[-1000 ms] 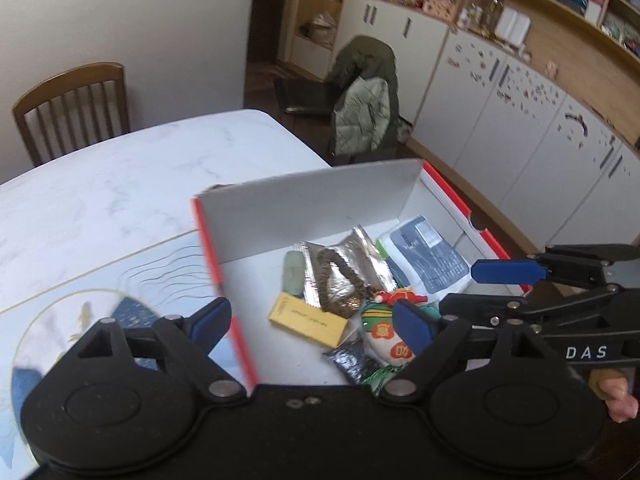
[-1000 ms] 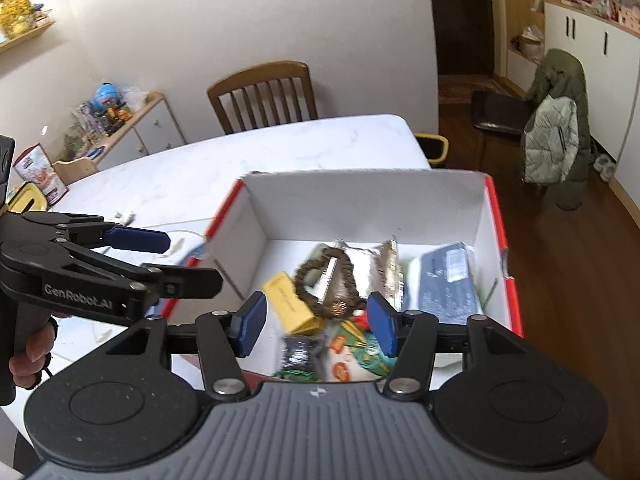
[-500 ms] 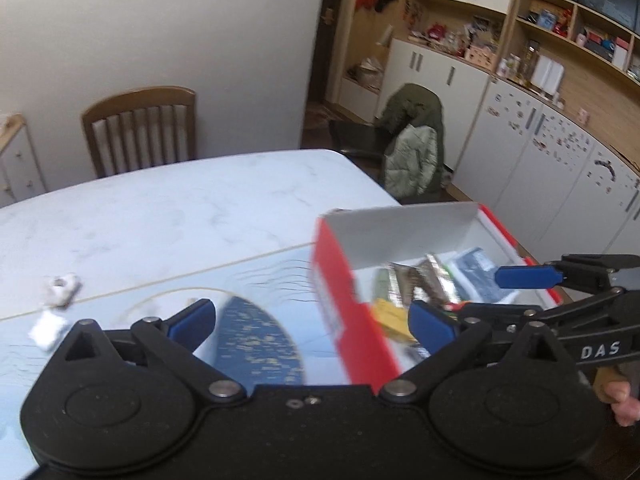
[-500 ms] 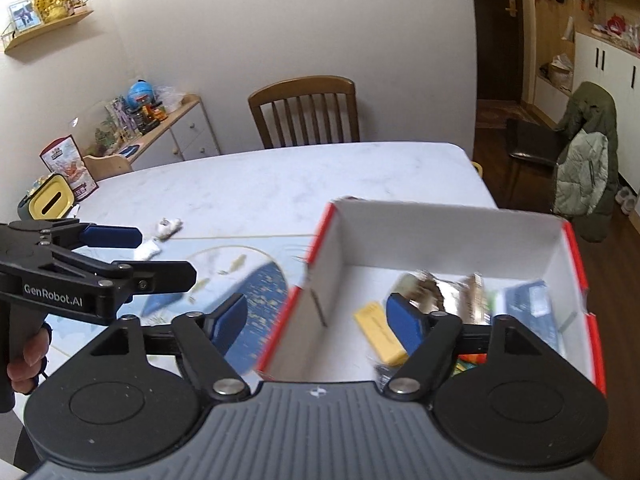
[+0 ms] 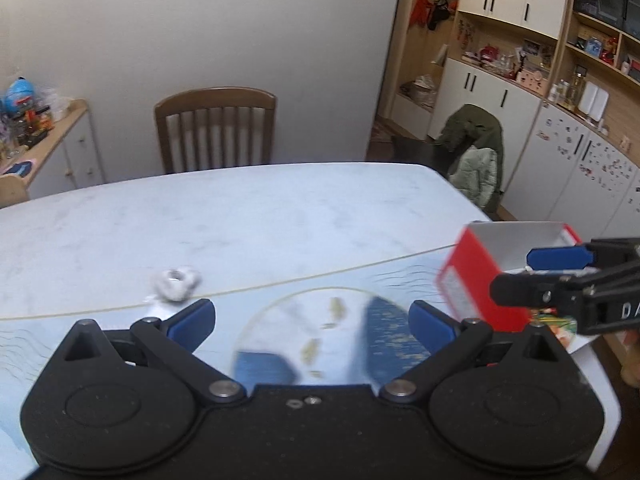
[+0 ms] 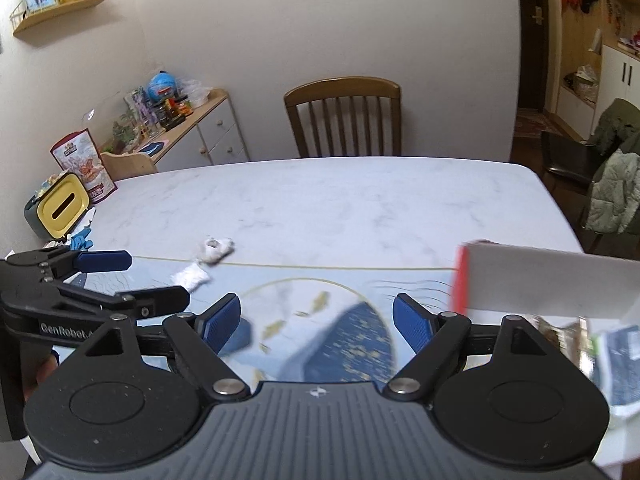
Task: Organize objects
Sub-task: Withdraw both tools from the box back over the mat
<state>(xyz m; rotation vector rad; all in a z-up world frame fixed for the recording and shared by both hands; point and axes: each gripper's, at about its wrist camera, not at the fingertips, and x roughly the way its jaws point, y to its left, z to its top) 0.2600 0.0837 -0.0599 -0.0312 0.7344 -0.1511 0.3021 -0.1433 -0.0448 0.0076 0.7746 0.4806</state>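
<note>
- My left gripper has swung off the box toward the crumpled white scrap on the tabletop, jaws wide and empty.
- My right gripper follows, also gaping with nothing held.
- The red box now sits at the far right, so I judge the 2 white scraps are next.

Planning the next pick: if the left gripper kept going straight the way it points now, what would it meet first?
Probably just the printed mat and then bare table. The left gripper is open and empty; the crumpled white wad lies left of that line, the red box right. Depth is unclear.
</note>
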